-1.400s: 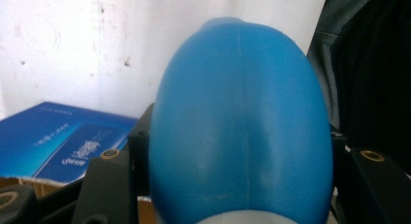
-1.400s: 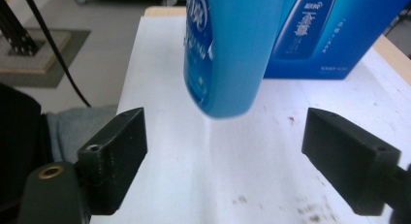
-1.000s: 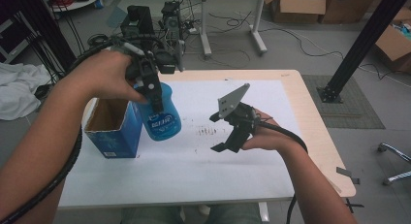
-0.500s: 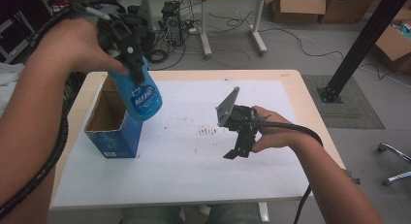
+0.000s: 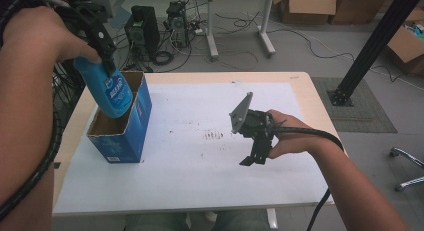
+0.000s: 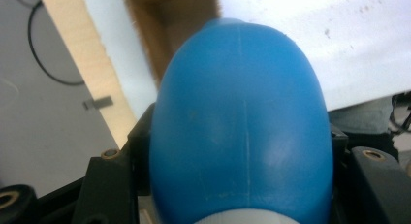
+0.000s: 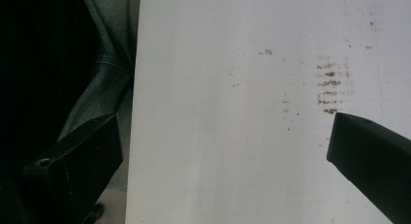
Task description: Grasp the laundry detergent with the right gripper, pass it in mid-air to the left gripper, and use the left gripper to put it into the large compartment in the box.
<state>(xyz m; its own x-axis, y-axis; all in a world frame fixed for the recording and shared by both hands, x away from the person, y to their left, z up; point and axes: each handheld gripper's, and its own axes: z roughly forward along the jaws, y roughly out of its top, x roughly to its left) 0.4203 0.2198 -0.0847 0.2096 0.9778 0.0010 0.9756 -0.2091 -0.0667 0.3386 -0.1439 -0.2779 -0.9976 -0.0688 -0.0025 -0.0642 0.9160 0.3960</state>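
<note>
At the far left of the high view my left tongs [image 5: 102,43] are clamped on a blue bottle [image 5: 107,88], gripping it up near its top. The bottle is smooth, rounded blue plastic with a blue-and-white label on its side; in the left gripper view its body [image 6: 242,132] bulges out between the black jaws, with a moulding seam down the middle and a pale band at the neck end. It hangs in the air over the open cardboard box [image 5: 125,136], its lower end just at the box's mouth. Its long axis runs nearly upright, tilted a little, base pointing down and slightly right into the opening.

The box is blue outside and brown inside, standing on the left part of the white surface [image 5: 200,166] with its flaps open. The part of its inside that I can see is bare cardboard.

Towards the right, my right tongs [image 5: 252,158] hover low over the surface, apart from the bottle. Their jaws have just been opening and now stand wide with nothing between them; the right gripper view looks down past them at small brown smudges [image 7: 332,88] on the white sheet.
</note>
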